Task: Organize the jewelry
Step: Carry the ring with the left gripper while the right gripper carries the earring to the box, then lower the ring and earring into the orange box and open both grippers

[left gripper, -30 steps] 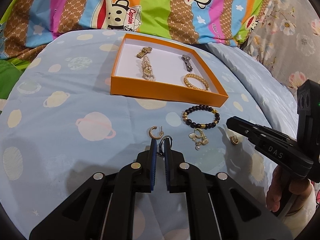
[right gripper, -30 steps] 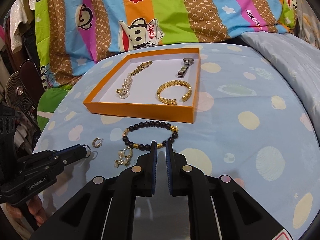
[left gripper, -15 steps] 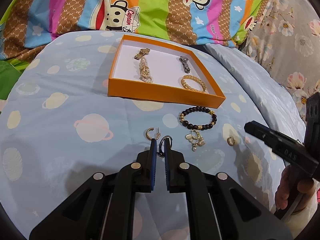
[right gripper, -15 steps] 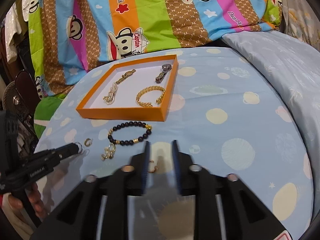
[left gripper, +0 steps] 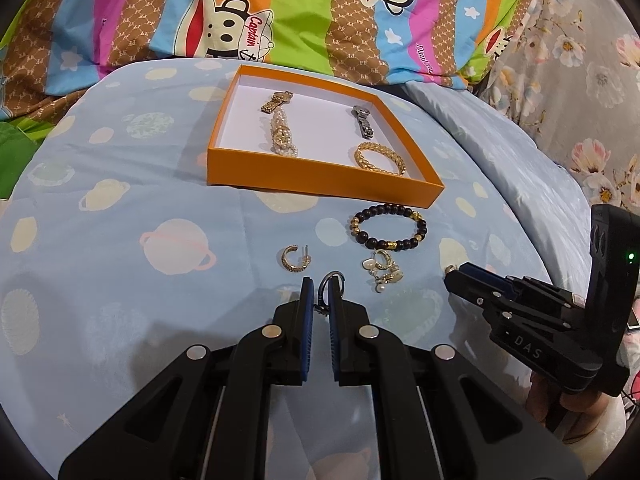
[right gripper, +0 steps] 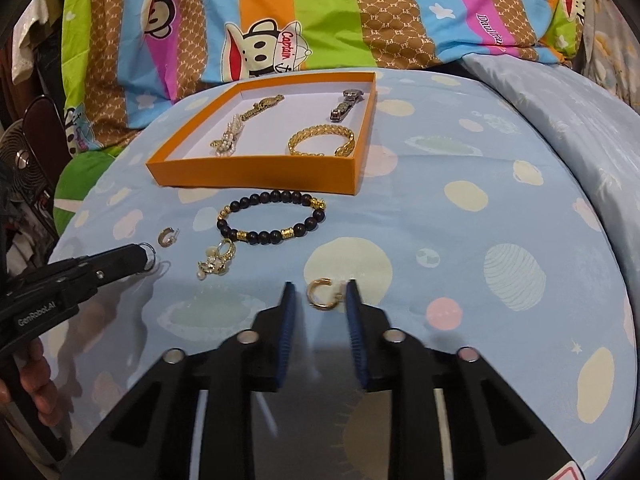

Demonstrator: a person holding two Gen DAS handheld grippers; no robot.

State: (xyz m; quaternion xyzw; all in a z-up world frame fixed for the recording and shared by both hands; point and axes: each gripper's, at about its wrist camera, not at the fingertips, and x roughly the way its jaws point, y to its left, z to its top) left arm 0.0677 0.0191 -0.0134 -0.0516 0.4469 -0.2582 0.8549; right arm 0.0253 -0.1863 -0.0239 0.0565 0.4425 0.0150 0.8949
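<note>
An orange tray holds two watches, a pearl bracelet and a gold bangle. In front of it on the blue sheet lie a black bead bracelet, a pearl earring cluster and a gold hoop earring. My left gripper is shut on a silver ring. My right gripper is open around a second gold hoop earring lying on the sheet.
A striped monkey-print quilt rises behind the tray. A floral cloth lies at the right. A fan stands off the bed's left edge.
My right gripper has opened and drawn back from the bead bracelet, then come down around the gold hoop earring. My left gripper stays shut on the ring.
</note>
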